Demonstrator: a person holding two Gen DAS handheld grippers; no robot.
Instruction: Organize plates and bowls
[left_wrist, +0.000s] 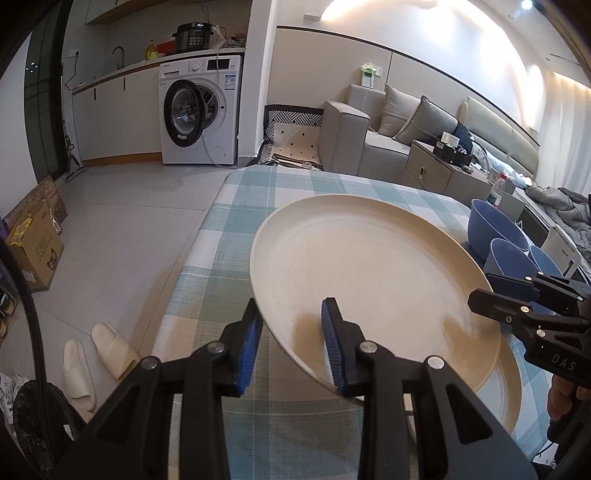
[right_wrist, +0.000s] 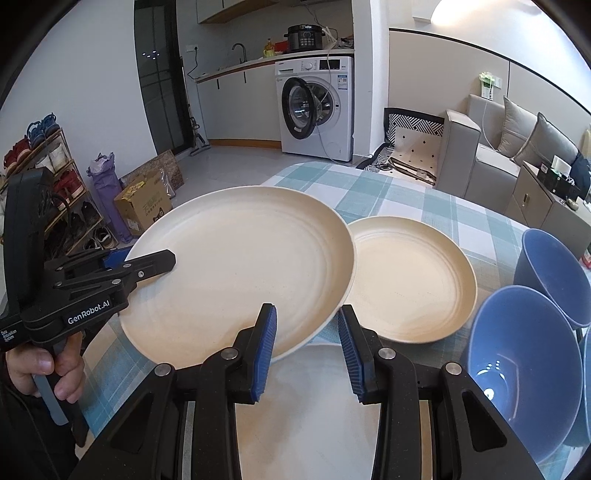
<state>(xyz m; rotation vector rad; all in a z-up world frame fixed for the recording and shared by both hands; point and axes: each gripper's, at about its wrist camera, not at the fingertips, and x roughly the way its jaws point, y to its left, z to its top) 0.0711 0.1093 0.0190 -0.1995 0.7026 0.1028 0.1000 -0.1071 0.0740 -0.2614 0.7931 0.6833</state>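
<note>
As your tools read: GenRobot.AI on left gripper (left_wrist: 291, 310), DAS on right gripper (right_wrist: 307, 314)
Left grip: you clamp the large plate (left_wrist: 369, 266), tilted above the table
Right grip: straddles its rim; clamping, cannot tell
Surface: checked tablecloth (left_wrist: 240, 206), blue bowls (right_wrist: 517, 354)
Room: washing machine (left_wrist: 201, 110), sofa (left_wrist: 369, 140)

Counter (right_wrist: 424, 195), far half: bare check cloth, open for passage. Near-centre blocked: big cream plate (right_wrist: 240, 266) raised and tilted, overlapping edge of smaller cream plate (right_wrist: 410, 284) lying flat beside it. Third plate (right_wrist: 310, 406) flat directly under right hand-held gripper (right_wrist: 308, 347). Right side crowded w/ blue bowls (right_wrist: 524, 369), close together near the counter edge. Left hand-held gripper (right_wrist: 144, 264) occupies big plate's left rim. Left of counter: open floor.
</note>
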